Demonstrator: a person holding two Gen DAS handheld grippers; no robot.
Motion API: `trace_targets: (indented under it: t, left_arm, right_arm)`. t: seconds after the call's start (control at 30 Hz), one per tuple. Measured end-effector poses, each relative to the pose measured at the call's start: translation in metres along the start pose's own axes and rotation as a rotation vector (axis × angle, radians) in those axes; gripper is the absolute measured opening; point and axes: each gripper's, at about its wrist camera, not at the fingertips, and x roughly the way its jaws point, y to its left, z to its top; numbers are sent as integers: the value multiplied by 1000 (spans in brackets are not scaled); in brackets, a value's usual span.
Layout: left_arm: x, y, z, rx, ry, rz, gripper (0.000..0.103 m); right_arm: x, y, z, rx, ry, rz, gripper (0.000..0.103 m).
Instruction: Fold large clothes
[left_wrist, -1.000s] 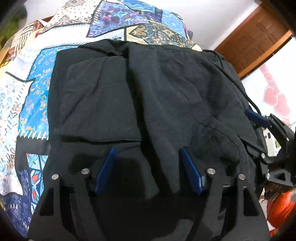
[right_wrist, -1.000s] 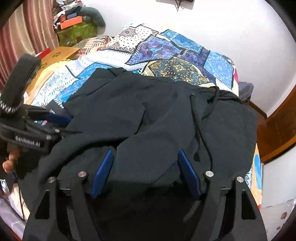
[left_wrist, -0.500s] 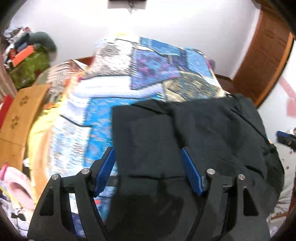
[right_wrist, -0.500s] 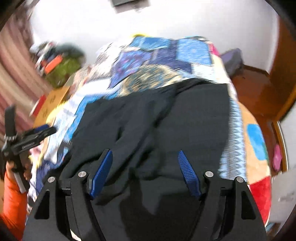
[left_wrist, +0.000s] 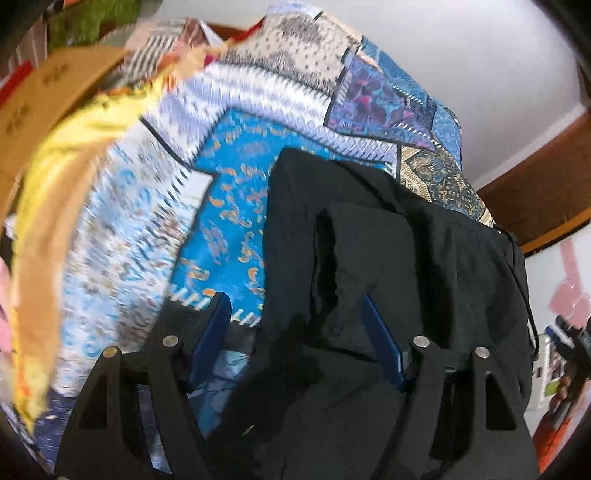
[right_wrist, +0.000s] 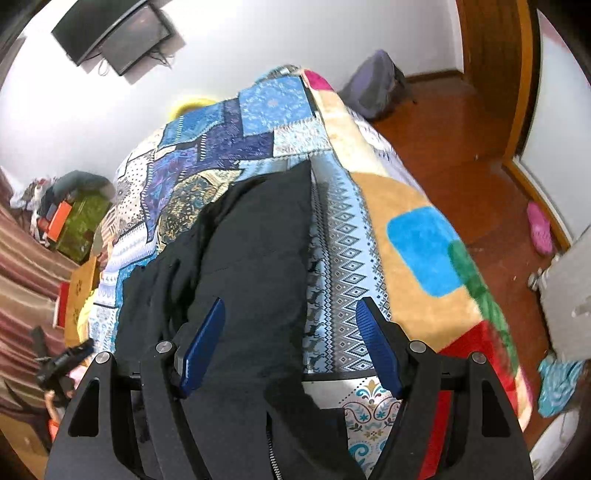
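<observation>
A large black hooded garment (left_wrist: 424, 258) lies spread on a patchwork bedspread (left_wrist: 236, 206), one sleeve folded over its front. My left gripper (left_wrist: 295, 306) hovers open over the garment's left edge, one blue pad (left_wrist: 212, 332) above the bedspread and the other above the cloth. In the right wrist view the same garment (right_wrist: 251, 258) fills the left centre. My right gripper (right_wrist: 291, 302) is open over its right edge, with the right pad (right_wrist: 380, 347) above the bedspread (right_wrist: 343, 258). Neither pinches cloth. Each gripper shows small at the other view's border.
A brown cardboard box (left_wrist: 55, 85) and yellow fabric (left_wrist: 48, 192) lie along the bed's left side. A wall screen (right_wrist: 114, 37), a purple backpack (right_wrist: 373, 85), a pink slipper (right_wrist: 539, 229) on the wooden floor (right_wrist: 461, 155) and a cluttered green box (right_wrist: 77, 221) surround the bed.
Both grippers have swung apart, the left toward the garment's left edge and the right toward its right edge, each rolling as it went. Their jaws have stayed equally wide.
</observation>
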Motion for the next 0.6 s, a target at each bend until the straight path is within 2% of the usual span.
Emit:
trace_targets:
  t: [0.13,0.2,0.37,0.43,0.5,0.6]
  left_arm:
    - [25,-5,4,-28,41,-67,72]
    - [37,-7,9,-41,60,-77,72]
    - [70,1,19,-75,107,-11,72]
    - [86,8,21,-103,129,-15,74]
    - [93,13,22,-139,125,-43,81]
    - [97,14,26,-159,131,-100,83]
  right_arm:
    - [19,-11,4,39,53,30,70]
    - [33,-11,5,44,82,41,70]
    - [61,-15,10,62,139,79,70]
    - [74,-18,13,76,171,106,70]
    - [86,-23,15,112,208,148,72]
    - [88,-26,20,128,206,160,73]
